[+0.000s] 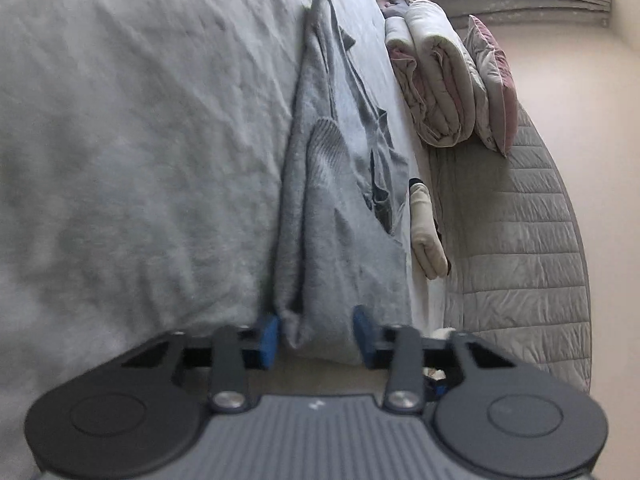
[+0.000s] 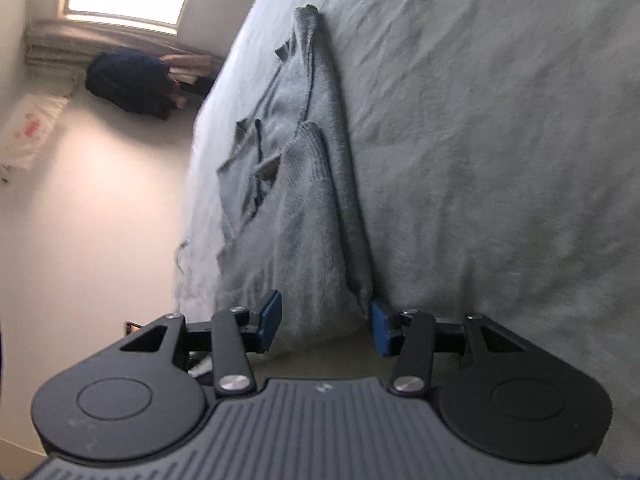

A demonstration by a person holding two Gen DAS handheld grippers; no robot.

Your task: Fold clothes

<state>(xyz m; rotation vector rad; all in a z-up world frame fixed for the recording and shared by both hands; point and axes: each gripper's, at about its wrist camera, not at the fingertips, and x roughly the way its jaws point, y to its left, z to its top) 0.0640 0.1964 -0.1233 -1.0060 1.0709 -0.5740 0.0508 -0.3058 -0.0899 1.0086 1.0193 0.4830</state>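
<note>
left gripper (image 1: 316,338): blue pads stand apart with the near end of the garment between them; the left pad touches a bunched edge of cloth, the right pad stands clear of it. Not clamped, as far as the view shows.
right gripper (image 2: 325,322): pads parted at a middling gap, garment's near end lying between them, neither pad pressing on it.
grey sweater (image 1: 320,200): lies lengthwise on the bed, running away from both grippers; one long side is doubled over into a thick ridge, a ribbed cuff lies on top at mid-length, the far hem comes to a narrow point.
bed sheet (image 1: 120,160): pale grey, creased, carries the sweater.
progress (judged): lengthwise fold in place, sleeve tucked in; the crosswise fold, near end over to far end, appears not yet done. Both grippers sit at the near end, fit for that lift.
pale sock or mitt (image 1: 426,232): just beyond the sweater's edge, on the sheet.
containers: none in view.
stacked bedding (image 1: 436,80): rolled quilts with a pillow, far end of bed.
dark bundle (image 2: 132,80): far, below the window; contents not discernible.
</note>
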